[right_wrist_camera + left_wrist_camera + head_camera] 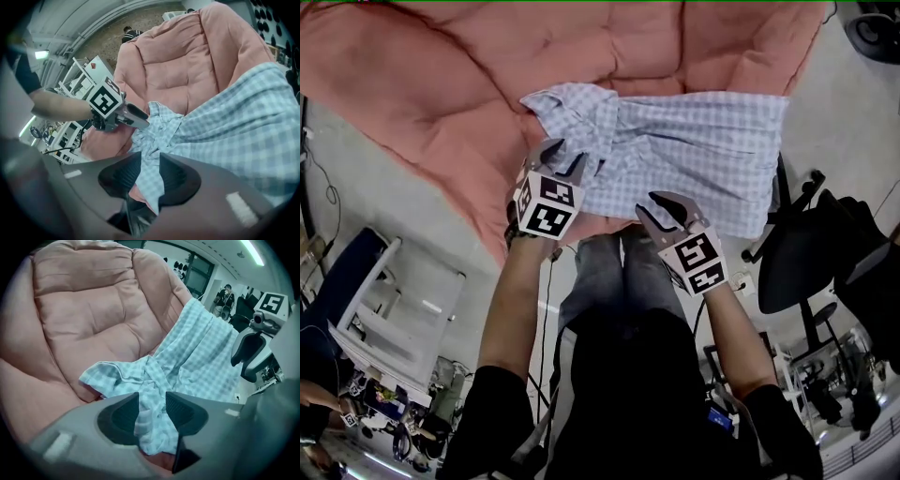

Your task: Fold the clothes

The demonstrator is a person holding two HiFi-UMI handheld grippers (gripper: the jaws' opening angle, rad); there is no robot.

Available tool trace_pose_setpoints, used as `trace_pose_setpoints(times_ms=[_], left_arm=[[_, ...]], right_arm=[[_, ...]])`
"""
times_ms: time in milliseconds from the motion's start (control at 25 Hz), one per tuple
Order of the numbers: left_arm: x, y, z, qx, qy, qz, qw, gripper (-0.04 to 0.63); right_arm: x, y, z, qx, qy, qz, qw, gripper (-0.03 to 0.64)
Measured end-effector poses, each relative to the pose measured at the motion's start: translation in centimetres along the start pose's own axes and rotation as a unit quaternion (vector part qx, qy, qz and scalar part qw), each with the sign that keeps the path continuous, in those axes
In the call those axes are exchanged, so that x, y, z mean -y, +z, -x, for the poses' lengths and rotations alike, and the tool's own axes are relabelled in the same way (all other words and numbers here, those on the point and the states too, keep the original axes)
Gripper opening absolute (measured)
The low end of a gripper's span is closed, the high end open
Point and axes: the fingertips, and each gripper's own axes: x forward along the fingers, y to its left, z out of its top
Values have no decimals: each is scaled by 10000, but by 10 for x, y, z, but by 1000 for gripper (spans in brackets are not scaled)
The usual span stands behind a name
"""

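Pink cushion [441, 84] below, shirt [703, 159] draped across it; left claw [562, 157] and right claw [664, 211] each clamp bunched cloth. Uneven pulls could slip a pinch loose and crumple the fold.

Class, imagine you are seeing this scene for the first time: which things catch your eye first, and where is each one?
A pale blue checked shirt lies spread over the near part of a big pink padded cushion, which fills the top of the head view. The left gripper pinches bunched cloth near the shirt's left end, and the right gripper pinches its near edge.
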Motion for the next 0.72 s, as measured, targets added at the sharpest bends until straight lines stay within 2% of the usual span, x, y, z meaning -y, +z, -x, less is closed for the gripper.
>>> trace_pose_setpoints(times_ms=[120, 240, 320, 360, 480, 640, 720], left_arm=[[1, -2, -18, -193, 54, -193, 9996, 198], [1, -13, -35, -540, 43, -345, 9979, 263], [-3, -21, -39, -735, 122, -400, 9964, 262], [-5, -24, -39, -807, 185, -408, 9957, 243], [-10, -24, -39, -847, 277, -206, 9958, 32], [-16, -2, -18, -323, 146, 434, 9984, 24], [-18, 5, 6, -74, 151, 629, 9979, 23]], right_arm=[[6, -5, 4, 74, 57, -101, 9999, 126], [11, -13, 4, 89, 74, -218, 9997, 126], [14, -18, 4, 81, 51, -299, 9995, 122], [14, -21, 4, 76, 46, -338, 9994, 117], [19, -28, 5, 50, 54, -381, 9992, 106], [22, -26, 2, 51, 67, -335, 9994, 97], [18, -20, 1, 72, 76, -270, 9996, 91]])
